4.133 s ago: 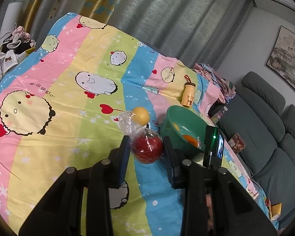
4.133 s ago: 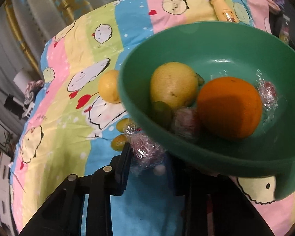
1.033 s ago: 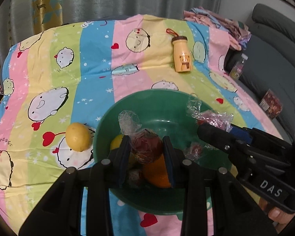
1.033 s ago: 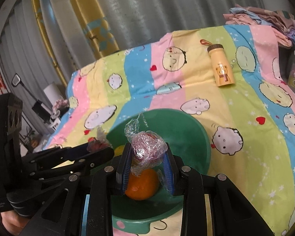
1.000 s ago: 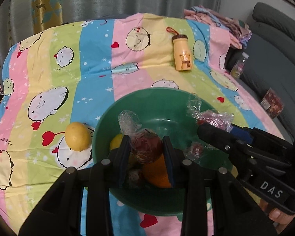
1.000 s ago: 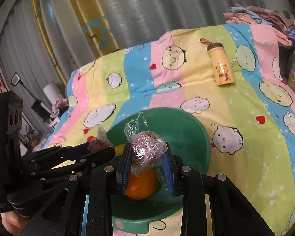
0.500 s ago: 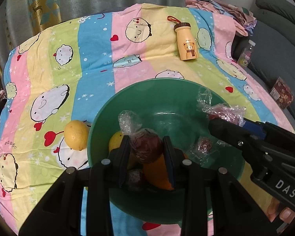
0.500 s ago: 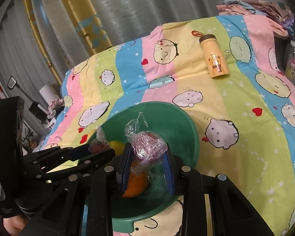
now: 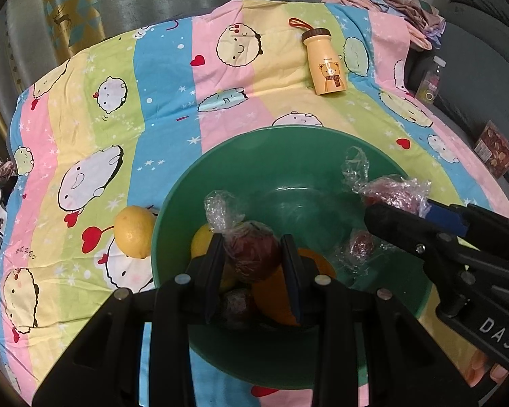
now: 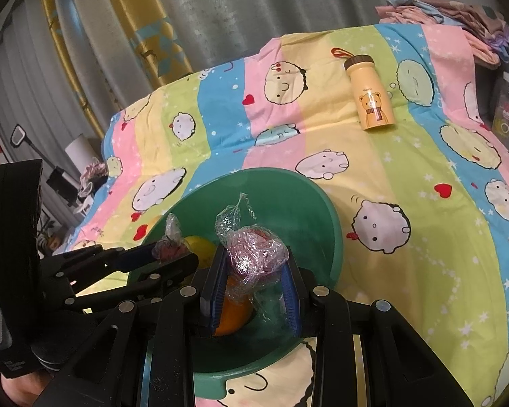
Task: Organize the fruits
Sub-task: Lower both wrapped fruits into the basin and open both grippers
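The left gripper [image 9: 252,261] is sitting at the lower centre of its own view, its jaws clamped on a dark red wrapped fruit [image 9: 251,254] whose twisted plastic tail is sticking up toward the upper left. The right gripper [image 10: 254,271] is likewise pressing its blue pads on a second wrapped fruit [image 10: 256,247], the crinkled film bulging above the pads. Both are hanging over the green bowl [image 9: 241,156], which is filling the lower middle of each frame and resting on the striped cartoon sheet [image 9: 166,78].

Inside the bowl an orange [image 9: 275,291], a yellow fruit [image 9: 200,240] and a small wrapped piece [image 9: 361,242] are lying low. One lemon [image 9: 132,227] is sitting outside, touching or just beside the bowl's left rim, so the task looks unfinished.

Risks, as I judge them: the slick film could be letting a fruit slide out crooked and glance off the orange; two releases at once could be knocking the fruits together; and the loose plastic could be snagging on a pad as the jaws part.

In the left wrist view the right gripper is reaching in from the right edge, angled down toward the bowl's centre; in the right wrist view the left one is entering from the lower left, similarly tilted. A yellow bear bottle [image 10: 371,93] is lying at the upper right, well apart.
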Motion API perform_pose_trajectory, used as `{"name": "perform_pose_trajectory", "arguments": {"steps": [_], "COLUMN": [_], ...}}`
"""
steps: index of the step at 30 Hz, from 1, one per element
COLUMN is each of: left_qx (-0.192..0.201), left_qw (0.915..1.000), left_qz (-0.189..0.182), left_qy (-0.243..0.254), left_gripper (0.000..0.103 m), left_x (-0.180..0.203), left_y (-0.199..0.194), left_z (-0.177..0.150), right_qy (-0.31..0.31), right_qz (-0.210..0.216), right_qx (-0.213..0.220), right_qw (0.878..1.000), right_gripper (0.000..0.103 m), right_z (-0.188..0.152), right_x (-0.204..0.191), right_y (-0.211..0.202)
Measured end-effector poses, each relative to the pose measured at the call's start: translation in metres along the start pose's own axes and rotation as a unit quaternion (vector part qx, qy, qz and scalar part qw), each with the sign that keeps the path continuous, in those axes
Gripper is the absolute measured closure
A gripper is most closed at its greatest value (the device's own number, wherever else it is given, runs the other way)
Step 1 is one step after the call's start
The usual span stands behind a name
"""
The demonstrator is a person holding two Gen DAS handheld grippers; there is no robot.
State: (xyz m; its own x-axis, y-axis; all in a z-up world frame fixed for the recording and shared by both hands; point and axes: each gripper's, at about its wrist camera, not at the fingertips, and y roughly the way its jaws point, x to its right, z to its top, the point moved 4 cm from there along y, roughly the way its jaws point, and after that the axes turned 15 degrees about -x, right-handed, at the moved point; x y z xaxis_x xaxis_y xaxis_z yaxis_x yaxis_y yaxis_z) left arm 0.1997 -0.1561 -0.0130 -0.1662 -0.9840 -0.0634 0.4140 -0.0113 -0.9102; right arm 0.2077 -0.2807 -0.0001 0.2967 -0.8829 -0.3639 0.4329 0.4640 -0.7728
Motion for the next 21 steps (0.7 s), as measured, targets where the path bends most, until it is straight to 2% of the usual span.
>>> {"name": "perform_pose_trajectory", "arguments": {"steps": [21], "left_qx": [-0.022], "left_qw": [0.9995], "left_qz": [0.020], "left_qy": [0.012], "left_gripper": [0.068], "left_x": [0.0017], "left_y": [0.0084], "left_z": [-0.0025], "right_qy": [-0.013], "right_qz": [-0.024], "right_qx": [-0.024], "right_qw": [0.999], "right_gripper": [0.071], "right_z": [-0.0058], "right_x": [-0.0046], "right_y": [0.0094]}}
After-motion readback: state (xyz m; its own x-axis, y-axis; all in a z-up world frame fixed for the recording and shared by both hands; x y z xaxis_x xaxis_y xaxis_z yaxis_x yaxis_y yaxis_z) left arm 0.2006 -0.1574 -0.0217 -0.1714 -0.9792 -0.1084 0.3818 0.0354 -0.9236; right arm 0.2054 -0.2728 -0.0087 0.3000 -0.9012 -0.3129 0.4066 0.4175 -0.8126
